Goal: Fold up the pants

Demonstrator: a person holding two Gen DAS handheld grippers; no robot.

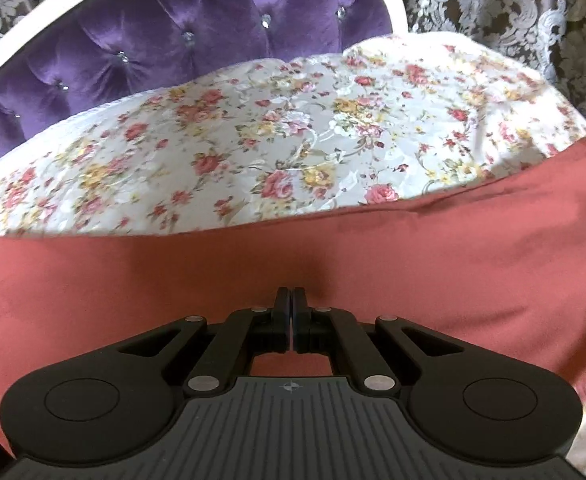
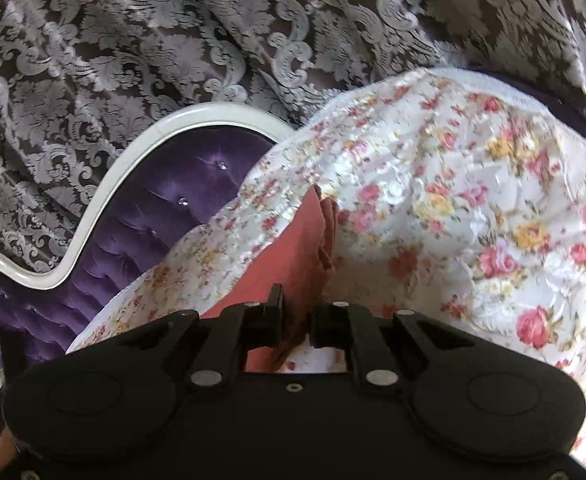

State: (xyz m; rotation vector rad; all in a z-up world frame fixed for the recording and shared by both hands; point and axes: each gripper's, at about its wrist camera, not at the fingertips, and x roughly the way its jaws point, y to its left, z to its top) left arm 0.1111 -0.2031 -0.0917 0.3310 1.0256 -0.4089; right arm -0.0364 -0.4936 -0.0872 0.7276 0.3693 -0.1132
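The pants [image 1: 373,256] are a plain salmon-red cloth spread flat across the floral bedspread [image 1: 293,120] in the left wrist view. My left gripper [image 1: 292,300] hovers over or rests on the cloth with its fingers pressed together; no fabric shows between them. In the right wrist view the pants [image 2: 293,248] run away from me as a narrow strip with a bunched edge on the right. My right gripper [image 2: 295,312] is shut on that edge, with cloth filling the gap between its fingers.
A purple tufted headboard [image 1: 173,36] with a white frame stands behind the bed, also in the right wrist view [image 2: 165,200]. A grey-brown damask curtain [image 2: 173,40] hangs behind it. The bedspread [image 2: 473,220] slopes off to the right.
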